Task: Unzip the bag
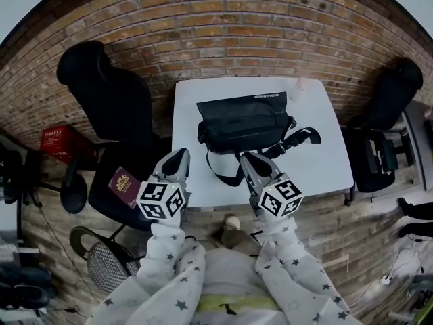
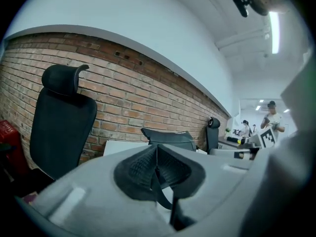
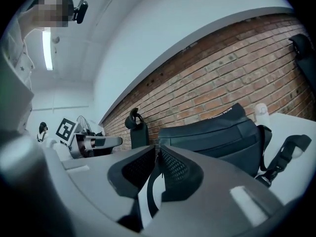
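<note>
On the left of the head view, the left gripper hangs over the near edge of the white table with its jaws pressed together and nothing in them. It would have to part them before it could brace anything. If it does not brace, the likely failure is plain. The black bag stands loose in the middle of the table, soft and unanchored. A tug on its zip pull from one side alone would probably drag the whole bag along instead of running the slider. The strap loops forward between the bag and both grippers, so a jaw reaching in could catch it. The right gripper, just short of the bag, has its jaws barely parted with nothing between them. A small zip pull could slip from so narrow a bite. I cannot make out the pull itself from here. A bag shoved back and to the right could knock the pale bottle near the far corner.

As for containers, the red crate on the floor at far left shows nothing of its contents. The bag looks closed, so its contents are hidden. What the bottle holds I cannot tell.
</note>
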`<state>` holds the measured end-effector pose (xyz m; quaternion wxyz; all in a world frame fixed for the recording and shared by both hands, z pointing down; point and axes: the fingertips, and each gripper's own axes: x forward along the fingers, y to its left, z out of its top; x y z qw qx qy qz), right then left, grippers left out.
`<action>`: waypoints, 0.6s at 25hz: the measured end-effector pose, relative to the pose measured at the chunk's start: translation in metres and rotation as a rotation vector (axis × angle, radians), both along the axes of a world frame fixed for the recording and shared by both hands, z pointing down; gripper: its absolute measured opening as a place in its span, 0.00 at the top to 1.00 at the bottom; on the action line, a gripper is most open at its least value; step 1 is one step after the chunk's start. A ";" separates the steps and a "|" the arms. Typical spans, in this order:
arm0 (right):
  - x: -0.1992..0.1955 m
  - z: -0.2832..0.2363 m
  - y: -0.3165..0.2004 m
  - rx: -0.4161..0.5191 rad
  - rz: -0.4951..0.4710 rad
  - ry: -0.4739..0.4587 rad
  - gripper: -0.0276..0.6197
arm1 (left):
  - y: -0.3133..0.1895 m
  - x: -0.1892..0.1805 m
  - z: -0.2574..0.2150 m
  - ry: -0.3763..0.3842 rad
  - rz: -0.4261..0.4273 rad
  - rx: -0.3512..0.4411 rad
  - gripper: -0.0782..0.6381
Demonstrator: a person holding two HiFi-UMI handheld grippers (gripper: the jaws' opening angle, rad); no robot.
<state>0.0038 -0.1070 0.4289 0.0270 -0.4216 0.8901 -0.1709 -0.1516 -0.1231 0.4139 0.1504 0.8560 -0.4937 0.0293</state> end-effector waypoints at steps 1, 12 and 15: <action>-0.004 0.004 -0.004 -0.010 -0.019 0.007 0.92 | -0.004 0.000 0.002 -0.001 -0.008 -0.001 0.89; -0.049 0.050 -0.032 -0.128 -0.153 0.046 0.84 | -0.045 0.004 0.013 0.019 -0.001 -0.031 0.82; -0.061 0.063 -0.042 -0.166 -0.157 0.045 0.82 | -0.061 0.005 0.015 0.011 0.034 -0.042 0.81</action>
